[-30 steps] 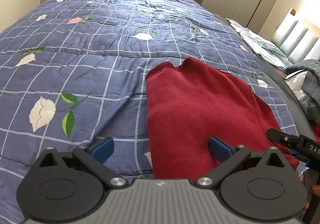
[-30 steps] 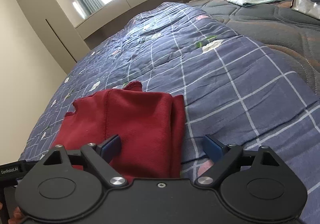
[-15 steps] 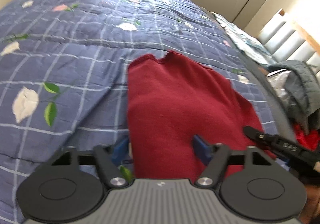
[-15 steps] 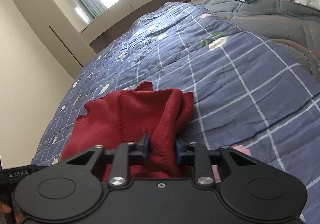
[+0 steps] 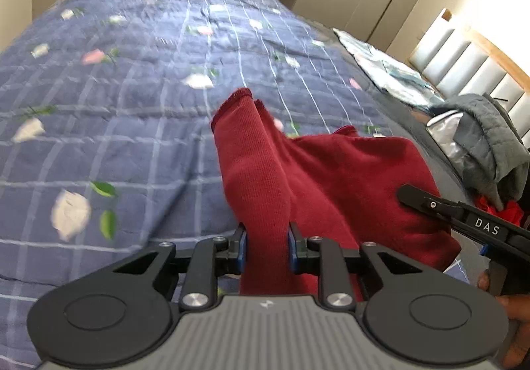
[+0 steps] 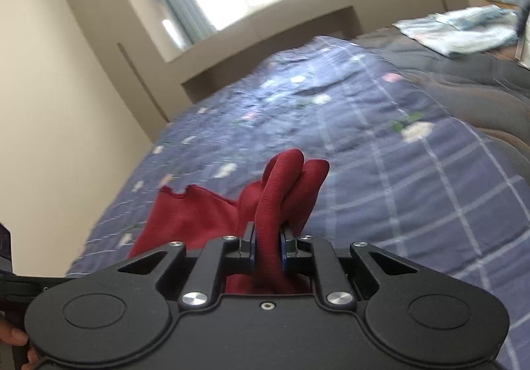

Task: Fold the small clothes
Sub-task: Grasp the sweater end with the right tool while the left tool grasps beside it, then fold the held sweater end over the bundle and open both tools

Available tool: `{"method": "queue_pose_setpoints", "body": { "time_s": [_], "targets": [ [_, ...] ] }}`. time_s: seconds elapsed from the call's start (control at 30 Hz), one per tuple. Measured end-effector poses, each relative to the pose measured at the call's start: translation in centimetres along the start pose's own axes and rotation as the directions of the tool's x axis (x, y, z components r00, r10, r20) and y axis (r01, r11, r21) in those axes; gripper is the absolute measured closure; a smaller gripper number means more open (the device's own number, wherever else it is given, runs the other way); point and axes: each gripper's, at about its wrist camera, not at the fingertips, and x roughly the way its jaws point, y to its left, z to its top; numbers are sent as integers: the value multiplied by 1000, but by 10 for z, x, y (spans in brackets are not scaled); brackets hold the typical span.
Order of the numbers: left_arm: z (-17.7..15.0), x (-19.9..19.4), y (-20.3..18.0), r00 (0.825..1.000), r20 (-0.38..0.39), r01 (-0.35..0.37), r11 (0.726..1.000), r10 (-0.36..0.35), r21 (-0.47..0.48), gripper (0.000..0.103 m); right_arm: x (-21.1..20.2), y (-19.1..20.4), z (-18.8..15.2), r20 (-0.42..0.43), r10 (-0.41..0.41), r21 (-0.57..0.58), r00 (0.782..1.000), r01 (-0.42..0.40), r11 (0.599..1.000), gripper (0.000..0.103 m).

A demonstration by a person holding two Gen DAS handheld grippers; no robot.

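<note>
Both grippers, left and right, clamp jaws on a red garment above a floral quilt; grey jacket nearby.

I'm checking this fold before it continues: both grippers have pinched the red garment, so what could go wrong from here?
The right gripper clamps a thick bunched roll of the red garment, so layers may slip unevenly. The left gripper holds only a narrow ridge, which could pull free. Lifted cloth may crease instead of folding flat on the quilt.

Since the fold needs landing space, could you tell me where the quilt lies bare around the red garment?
Bare quilt lies left of and beyond the red garment, up to the far wall. To its right it is crowded: grey jacket and pale folded cloth.
</note>
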Motion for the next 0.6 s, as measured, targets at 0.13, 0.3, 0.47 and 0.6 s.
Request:
{"method": "queue_pose_setpoints", "body": {
  "time_s": [0.13,0.3,0.47,0.6],
  "targets": [
    [4,-31,20,998,38,-53,999,53,3,78,8,33,1,-8,59,-13,998,-59,998,89],
    [1,-64,63,990,47,-130,991,132,-35,78,26,76,-13,-62,131,8,989,-131,991,89],
    [-13,-81,103,979,42,-197,979,200,-57,78,47,115,-38,-128,160,-13,979,-163,986,89],
    [-30,-72,126,980,8,-198,973,200,-115,77,58,128,-57,-152,116,-63,982,-127,990,89]
  ]
}}
